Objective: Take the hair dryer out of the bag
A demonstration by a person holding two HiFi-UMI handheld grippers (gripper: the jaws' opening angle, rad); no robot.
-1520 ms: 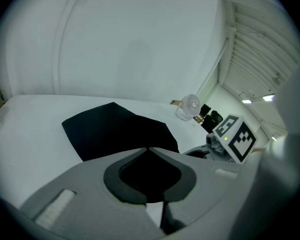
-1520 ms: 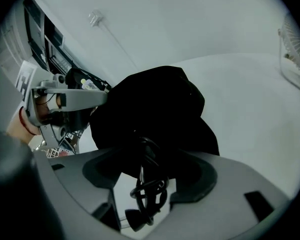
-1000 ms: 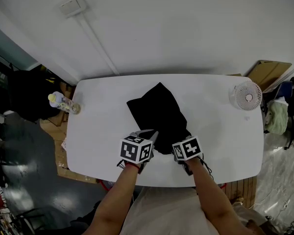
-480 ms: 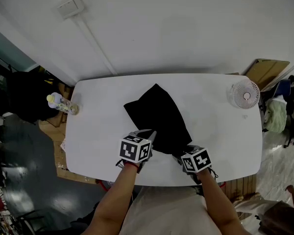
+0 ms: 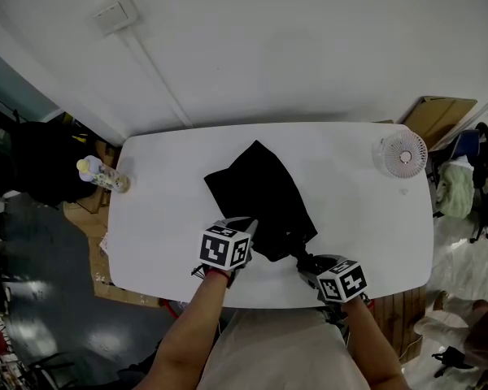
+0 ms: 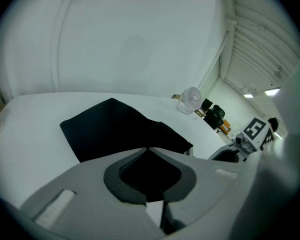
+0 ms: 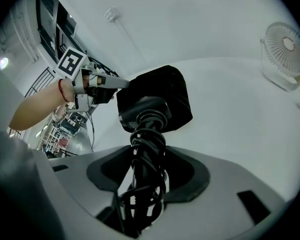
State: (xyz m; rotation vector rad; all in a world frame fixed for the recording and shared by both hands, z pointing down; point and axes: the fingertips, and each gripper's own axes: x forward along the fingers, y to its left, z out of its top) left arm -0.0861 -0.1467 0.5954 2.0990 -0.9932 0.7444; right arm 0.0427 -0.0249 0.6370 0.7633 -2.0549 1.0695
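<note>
Hair dryer [image 7: 142, 115]: black, cord wound round its handle, head at the mouth of the bag [image 5: 264, 197], by the near edge of the tabletop [image 5: 366, 218]. Right hand-held gripper [image 7: 149, 153]: jaws closing, gripping the handle. Left hand-held gripper [image 6: 148, 149]: narrow, pinching the bag's near edge.

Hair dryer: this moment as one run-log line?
left tool: shut on bag edge | right tool: jaws closing on cord-wrapped hair dryer handle | hair dryer: partly out of bag

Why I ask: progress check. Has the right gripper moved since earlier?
Yes: right gripper moved toward the white table's near edge, jaws closing on black hair dryer.
</note>
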